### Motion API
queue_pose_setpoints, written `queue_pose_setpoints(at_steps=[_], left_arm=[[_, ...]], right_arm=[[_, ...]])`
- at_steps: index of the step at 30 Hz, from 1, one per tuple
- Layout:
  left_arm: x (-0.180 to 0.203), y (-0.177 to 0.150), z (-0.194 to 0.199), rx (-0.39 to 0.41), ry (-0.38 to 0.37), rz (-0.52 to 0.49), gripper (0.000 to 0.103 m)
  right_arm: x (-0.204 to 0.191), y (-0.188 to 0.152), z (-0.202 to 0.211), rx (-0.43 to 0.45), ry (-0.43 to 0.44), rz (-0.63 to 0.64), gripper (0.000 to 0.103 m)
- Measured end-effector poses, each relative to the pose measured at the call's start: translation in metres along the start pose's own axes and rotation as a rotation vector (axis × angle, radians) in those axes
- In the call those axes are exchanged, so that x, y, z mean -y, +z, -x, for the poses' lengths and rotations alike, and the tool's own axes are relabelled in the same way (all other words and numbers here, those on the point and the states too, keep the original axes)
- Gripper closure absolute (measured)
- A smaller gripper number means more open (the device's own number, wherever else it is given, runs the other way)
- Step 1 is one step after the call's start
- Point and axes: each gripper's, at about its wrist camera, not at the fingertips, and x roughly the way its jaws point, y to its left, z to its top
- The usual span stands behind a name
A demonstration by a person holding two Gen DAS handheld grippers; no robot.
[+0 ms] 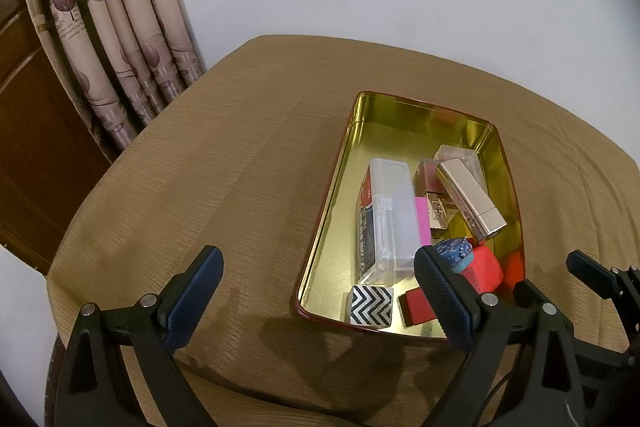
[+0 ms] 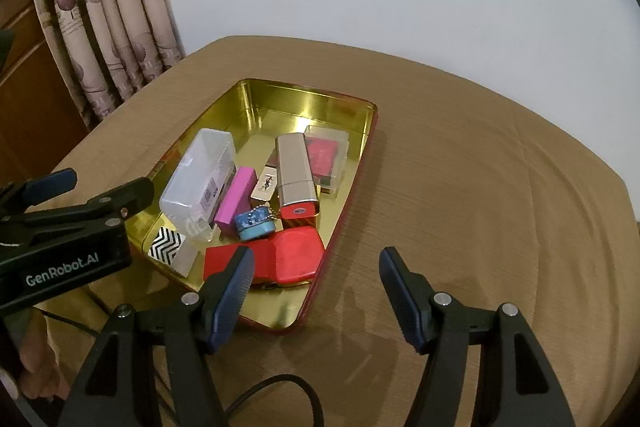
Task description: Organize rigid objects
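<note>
A gold tin tray with a red rim sits on the tan table; it also shows in the right wrist view. It holds several small things: a clear plastic case, a gold lipstick tube, a pink block, a blue round tin, a red box and a black-and-white zigzag box. My left gripper is open and empty at the tray's near-left corner. My right gripper is open and empty over the tray's near-right corner.
The tan tablecloth covers a rounded table against a white wall. Patterned curtains and a wooden door stand at the left. A black cable lies near the front edge. The left gripper body shows beside the tray.
</note>
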Motion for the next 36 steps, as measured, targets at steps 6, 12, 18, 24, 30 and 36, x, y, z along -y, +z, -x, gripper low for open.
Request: queue_pose_setpoints(at_steps=[6,12,18,24,30,36], left_arm=[[0.0008,0.0003,0.0,-0.001,0.0,0.002,0.008],[0.0016,0.0005,0.0,0.0,0.002,0.0,0.008],[0.0006,0.0001,0.001,0.006,0.003,-0.007,0.008],[0.0001,0.0002,0.0035,0.027,-0.004,-0.023,0.007],[0.0002,0.0,0.0066,0.048,-0.019,-0.034,0.007],[-0.0002,0.0025,0.0047,0.034,-0.013,-0.026,0.006]], right_arm=[[-0.0006,0.0,-0.0012,-0.002,0.002,0.003,0.036],[-0.0011,-0.001,-0.0019,-0.008,0.003,0.004,0.036],[-0.0035,-0.0024,-0.0031,-0.013,0.01,0.01,0.036],[-0.0027,-0.003,-0.0052,-0.016,0.016,0.009,0.036],[-0.0029,-0.0032,-0.0062,-0.019,0.018,0.007,0.036],[-0.0042,-0.0035,-0.0067,-0.019,0.019,0.008,0.036]])
